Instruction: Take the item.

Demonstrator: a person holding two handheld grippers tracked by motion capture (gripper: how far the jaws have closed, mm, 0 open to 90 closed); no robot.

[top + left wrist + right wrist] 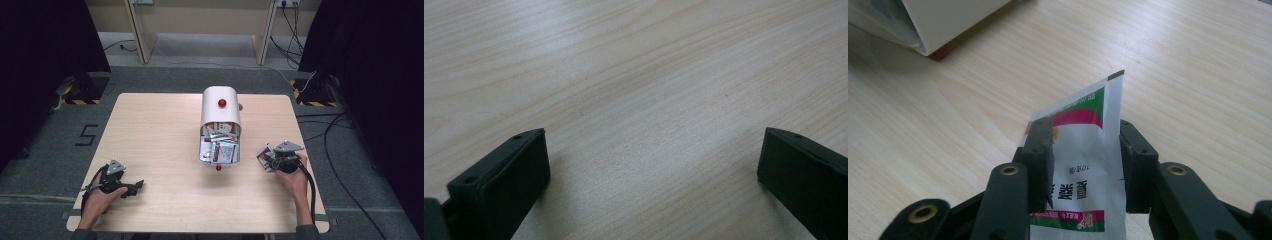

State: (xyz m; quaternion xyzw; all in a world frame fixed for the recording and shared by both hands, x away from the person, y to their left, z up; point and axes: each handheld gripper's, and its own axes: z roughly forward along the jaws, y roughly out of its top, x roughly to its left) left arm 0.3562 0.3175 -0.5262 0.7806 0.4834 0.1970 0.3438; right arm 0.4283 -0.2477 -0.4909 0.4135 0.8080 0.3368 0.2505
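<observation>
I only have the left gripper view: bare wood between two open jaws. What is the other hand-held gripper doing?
Observer: The right hand-held gripper is shut on a white sachet with green and pink print.
Operator: Where did that come from?
Observer: I can't say, but a white container with a red knob lies at the table's middle, its open end full of similar sachets.
Operator: And where is my left one relative to that?
Observer: The left hand-held gripper sits low near the table's front left, apart from the container.
</observation>
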